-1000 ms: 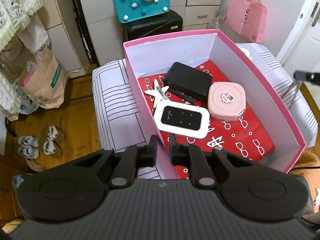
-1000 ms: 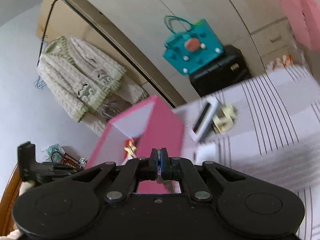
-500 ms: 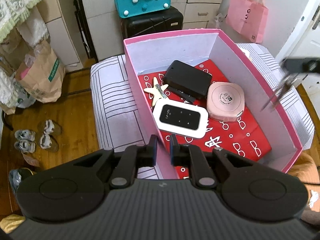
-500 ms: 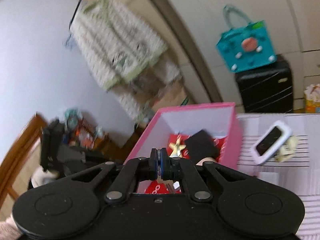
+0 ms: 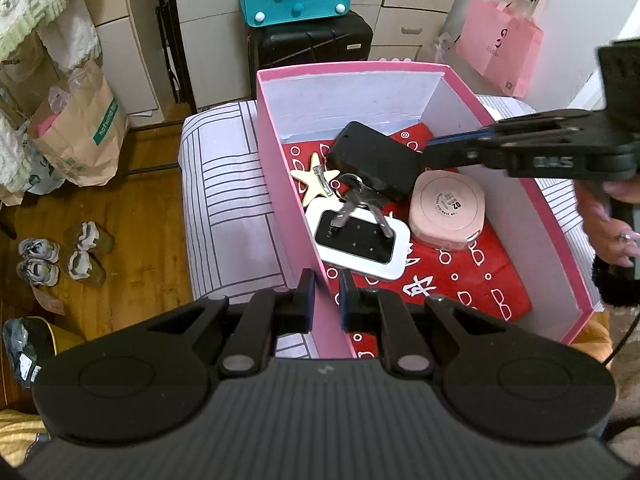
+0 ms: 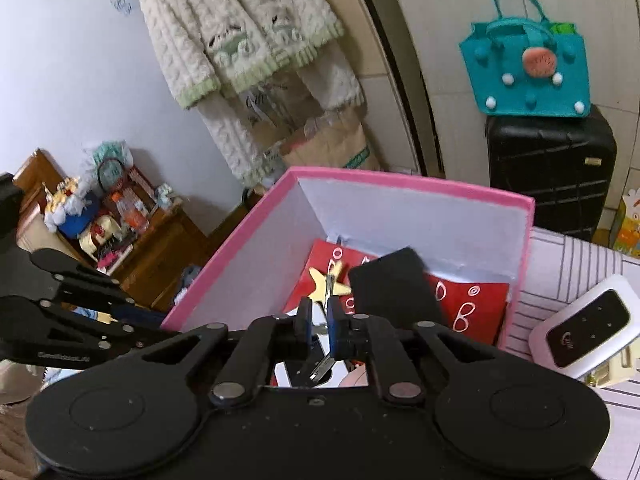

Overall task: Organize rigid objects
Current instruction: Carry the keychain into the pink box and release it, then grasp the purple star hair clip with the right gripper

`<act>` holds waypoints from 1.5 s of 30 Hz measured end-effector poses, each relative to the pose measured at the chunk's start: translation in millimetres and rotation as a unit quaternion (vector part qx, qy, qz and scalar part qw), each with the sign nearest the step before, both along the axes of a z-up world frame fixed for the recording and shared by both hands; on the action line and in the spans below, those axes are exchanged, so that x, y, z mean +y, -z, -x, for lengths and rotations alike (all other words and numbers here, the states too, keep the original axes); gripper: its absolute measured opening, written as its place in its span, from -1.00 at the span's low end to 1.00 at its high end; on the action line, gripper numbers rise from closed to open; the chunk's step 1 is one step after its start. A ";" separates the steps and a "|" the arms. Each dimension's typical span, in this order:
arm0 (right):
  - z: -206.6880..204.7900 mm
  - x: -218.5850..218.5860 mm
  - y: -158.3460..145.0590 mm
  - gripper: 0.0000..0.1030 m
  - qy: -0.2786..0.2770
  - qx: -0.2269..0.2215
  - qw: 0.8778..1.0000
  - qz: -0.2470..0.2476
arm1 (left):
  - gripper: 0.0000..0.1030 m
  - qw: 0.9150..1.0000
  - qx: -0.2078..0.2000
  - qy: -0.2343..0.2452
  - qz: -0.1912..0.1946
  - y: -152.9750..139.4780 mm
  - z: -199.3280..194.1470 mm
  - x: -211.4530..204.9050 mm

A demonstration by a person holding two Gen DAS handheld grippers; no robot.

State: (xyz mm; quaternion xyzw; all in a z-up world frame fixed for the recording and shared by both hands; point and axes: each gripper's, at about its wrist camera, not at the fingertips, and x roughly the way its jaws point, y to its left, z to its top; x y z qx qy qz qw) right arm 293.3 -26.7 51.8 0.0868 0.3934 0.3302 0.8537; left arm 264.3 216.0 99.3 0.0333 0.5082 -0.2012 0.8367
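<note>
Striped bedding [image 5: 224, 216] carries the pink box [image 5: 280, 184], whose wall the slightly parted left gripper [image 5: 326, 294] straddles; the right gripper [image 6: 319, 322], open a crack, has seemingly released the keys [image 5: 360, 204], so lift straight up, clear of them.

the right gripper [image 5: 430, 148] hides its own tips behind the black case [image 5: 374, 158]. the keys [image 5: 358, 208] cover part of the white router [image 5: 360, 246] screen. in the right wrist view the second router [image 6: 586, 330] hides most of a cream object [image 6: 616, 366]; the key [image 6: 322, 368] there is blurred.
</note>
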 end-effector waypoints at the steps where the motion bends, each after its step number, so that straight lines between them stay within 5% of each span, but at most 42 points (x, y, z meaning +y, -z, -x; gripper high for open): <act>1: 4.1 -4.7 -3.5 -0.59 0.005 -0.007 1.000 -0.005 | -0.79 1.000 -0.001 0.001 0.000 -0.1 0.3 -0.2; 10: 82.5 -93.6 -13.5 -0.49 0.106 -0.062 0.992 0.015 | -0.79 1.000 -0.007 0.007 -0.009 -0.4 6.3 -2.3; 17: 123.6 -134.2 35.5 -0.45 0.194 -0.049 0.974 0.111 | -0.79 1.000 -0.016 0.014 -0.021 -1.4 8.3 -6.9; 25: 132.6 -140.5 85.4 -0.16 0.210 -0.022 0.971 0.117 | -0.79 0.999 -0.022 0.004 -0.025 -1.4 11.8 -8.2; 34: 114.6 -122.5 100.9 0.17 0.202 -0.056 0.963 0.166 | -0.79 0.999 -0.020 -0.002 -0.038 -2.3 12.3 -13.2; 38: 108.2 -120.8 102.0 0.08 0.206 -0.070 0.963 0.161 | -0.79 0.999 -0.020 -0.002 -0.044 -2.5 12.0 -15.5; 42: 108.7 -133.1 97.5 -0.50 0.222 -0.059 0.963 0.139 | -0.79 0.999 -0.020 -0.002 -0.043 -2.9 12.0 -14.8; 45: 108.3 -145.8 97.0 -0.52 0.232 -0.041 0.966 0.107 | -0.79 0.999 -0.020 -0.003 -0.041 -3.1 11.8 -14.3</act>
